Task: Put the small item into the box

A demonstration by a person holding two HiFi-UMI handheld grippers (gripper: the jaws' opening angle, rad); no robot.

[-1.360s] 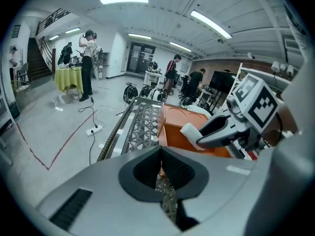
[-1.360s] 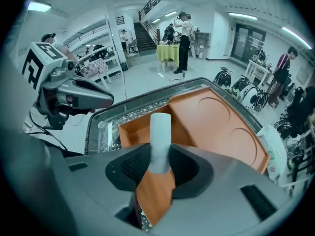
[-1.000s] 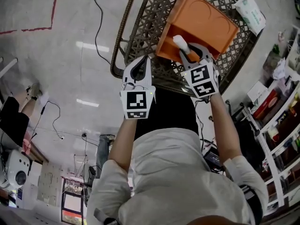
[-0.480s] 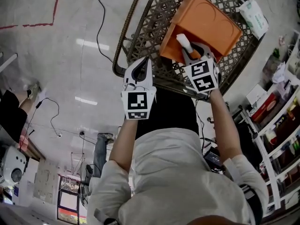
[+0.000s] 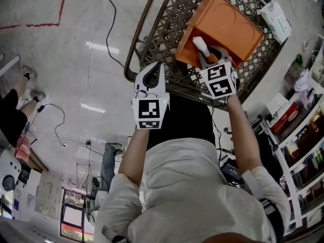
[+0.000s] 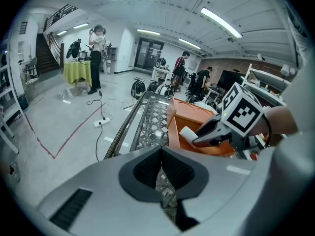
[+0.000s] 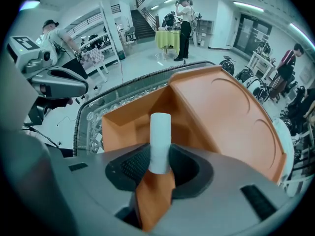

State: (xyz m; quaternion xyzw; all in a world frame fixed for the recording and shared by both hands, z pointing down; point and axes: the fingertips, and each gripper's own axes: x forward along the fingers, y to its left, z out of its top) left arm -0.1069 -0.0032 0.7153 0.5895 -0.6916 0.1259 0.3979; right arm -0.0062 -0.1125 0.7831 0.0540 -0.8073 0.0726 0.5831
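The small item [image 5: 201,46] is a white cylinder with an orange lower part, and my right gripper [image 5: 209,57] is shut on it. It stands upright between the pads [image 7: 160,142], over the near edge of the open orange box [image 5: 229,25]. The box [image 7: 224,109] lies on a dark woven table [image 5: 164,32], its lid standing open at the far side. My left gripper [image 5: 151,69] hangs shut and holds nothing, left of the box above the table's near rim. From the left gripper view [image 6: 161,173] the right gripper [image 6: 216,132] and the item [image 6: 189,133] show against the box [image 6: 197,116].
A white packet [image 5: 274,14] lies at the table's far right edge. Shelves with goods [image 5: 304,135] stand to the right. Cables [image 5: 108,24] and a red tape line [image 5: 50,19] cross the tiled floor on the left. People stand far off [image 6: 96,53].
The view has shifted a little; both grippers and the held item keep their places relative to the box.
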